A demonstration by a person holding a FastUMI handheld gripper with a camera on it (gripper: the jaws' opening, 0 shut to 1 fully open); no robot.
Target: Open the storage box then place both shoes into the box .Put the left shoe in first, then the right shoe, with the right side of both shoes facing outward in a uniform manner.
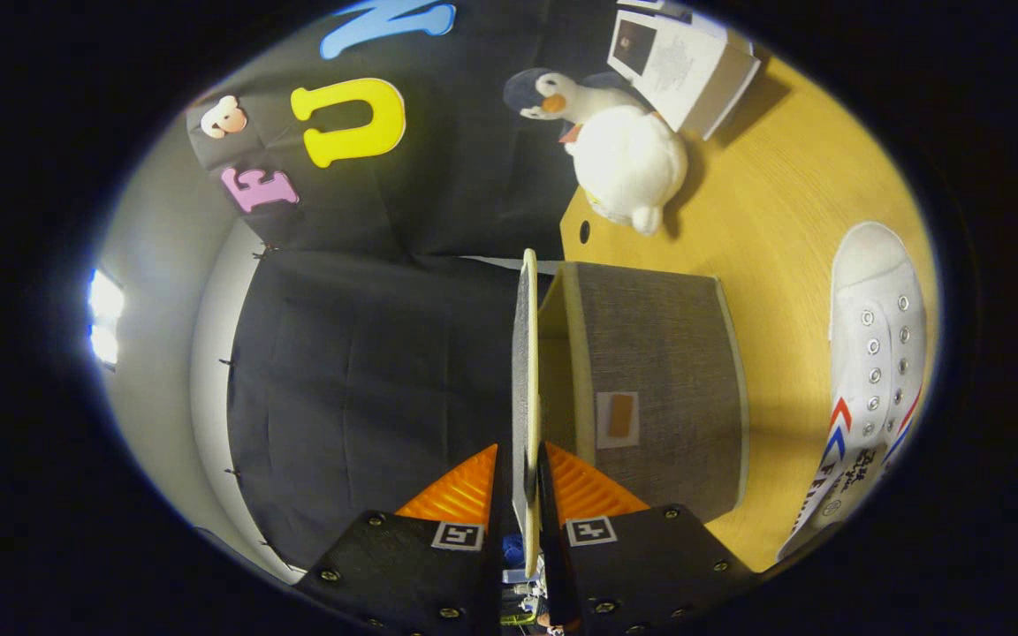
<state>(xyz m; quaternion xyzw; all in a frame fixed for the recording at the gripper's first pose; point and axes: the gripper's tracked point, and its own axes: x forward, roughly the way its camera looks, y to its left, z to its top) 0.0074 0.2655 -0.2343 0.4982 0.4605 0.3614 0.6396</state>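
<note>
Gripper: fingers pressed together on the thin lid panel, one ridged pad on each face of it; that pinch reads as the means of swinging the lid away from the box

Lid: flat, stiff board seen edge-on, pale along its rim, running straight out from between the fingers toward the storage box's far edge; held clear of the box body, so the opening step looks underway or nearly done

Storage box: the landmark; grey woven-look fabric sides, cream trim at the edges, a small tag patch on the face nearest the fingers; it sits on the wooden table just beside the lid, and its interior cannot be seen from here

Shoe: white canvas sneaker with metal eyelets and red-blue stripes, lying on the table on the side of the box away from the lid, apart from it; not yet in the box; whether left or right I cannot tell

Plush penguin: soft, rounded, white-bodied, beyond the box

Carton: white cardboard, beyond the penguin

Backdrop: black cloth wall on the lid's side of the box
</note>
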